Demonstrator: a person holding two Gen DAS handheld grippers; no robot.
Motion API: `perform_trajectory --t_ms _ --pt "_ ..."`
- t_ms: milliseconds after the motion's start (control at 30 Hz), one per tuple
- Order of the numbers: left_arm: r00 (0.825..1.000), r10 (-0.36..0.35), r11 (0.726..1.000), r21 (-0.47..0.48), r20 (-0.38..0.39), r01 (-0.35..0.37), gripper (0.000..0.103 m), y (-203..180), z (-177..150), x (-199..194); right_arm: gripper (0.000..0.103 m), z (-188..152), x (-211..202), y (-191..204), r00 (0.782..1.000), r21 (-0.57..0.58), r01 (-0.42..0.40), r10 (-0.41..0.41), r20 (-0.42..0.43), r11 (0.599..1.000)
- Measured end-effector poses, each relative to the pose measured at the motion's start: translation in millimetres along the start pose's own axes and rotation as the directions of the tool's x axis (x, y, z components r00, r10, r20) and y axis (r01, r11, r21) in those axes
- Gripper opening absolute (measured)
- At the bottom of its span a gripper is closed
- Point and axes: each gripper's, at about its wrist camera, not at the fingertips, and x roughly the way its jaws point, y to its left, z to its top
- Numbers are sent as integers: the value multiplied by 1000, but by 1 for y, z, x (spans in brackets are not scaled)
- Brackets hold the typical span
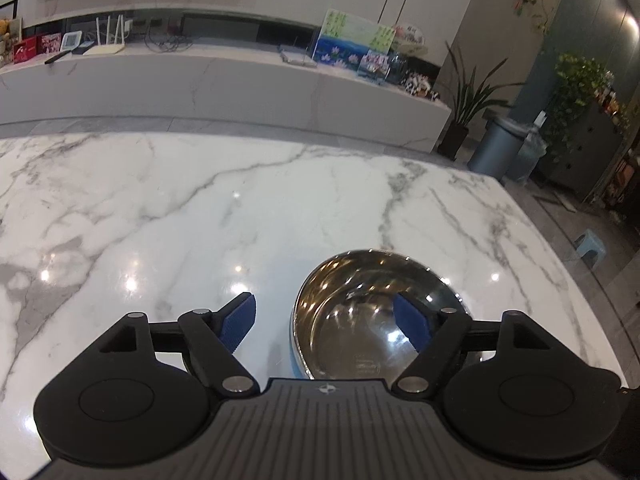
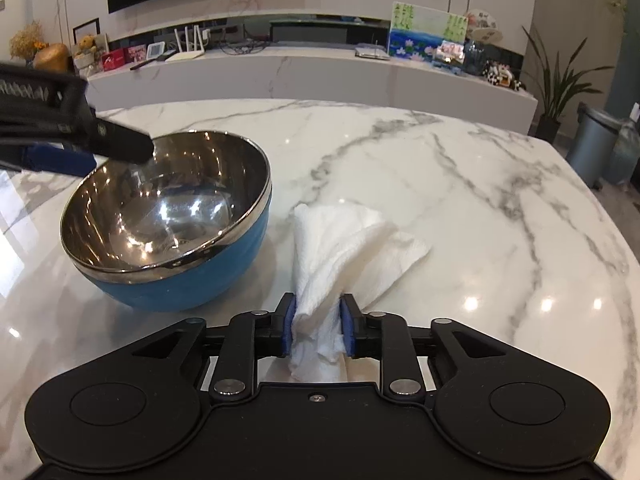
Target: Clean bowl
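One bowl (image 2: pixel 168 216), steel inside, blue outside, sits left of centre on the marble table (image 2: pixel 460 184). Left gripper (image 1: pixel 326 322): jaws wide, straddling the near rim. Right gripper (image 2: pixel 318 326): clamped on one white paper towel (image 2: pixel 344 248), just right of the bowl. Bare marble beyond; table edge far right.

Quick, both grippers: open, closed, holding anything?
Left gripper: open, straddling the bowl rim, holding nothing.
Right gripper: closed on the white paper towel.

I am seeing my left gripper (image 2: pixel 120 146) running off the right-wrist view's left edge; its body is hiding the bowl's (image 1: pixel 360 300) near rim.
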Motion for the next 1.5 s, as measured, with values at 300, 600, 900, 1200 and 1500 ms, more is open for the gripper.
perform_trajectory --t_ms 300,600,900,1200,1500 --pt "999 12 1000 14 47 -12 84 -1 0 -9 53 3 -8 -5 1000 19 13 -14 18 1000" --pt "996 63 998 20 57 -64 84 -2 -1 -16 65 10 -29 -11 992 29 23 -26 124 999" --pt "988 120 988 85 99 -128 84 -14 -16 -30 77 16 -46 -19 984 81 18 -33 178 997" --pt "989 125 983 127 79 -134 84 -31 -34 -36 78 15 -58 -23 985 84 25 -39 170 996" --pt "982 182 974 128 55 -187 84 -35 -50 -36 78 11 -67 -24 984 98 15 -32 175 995"
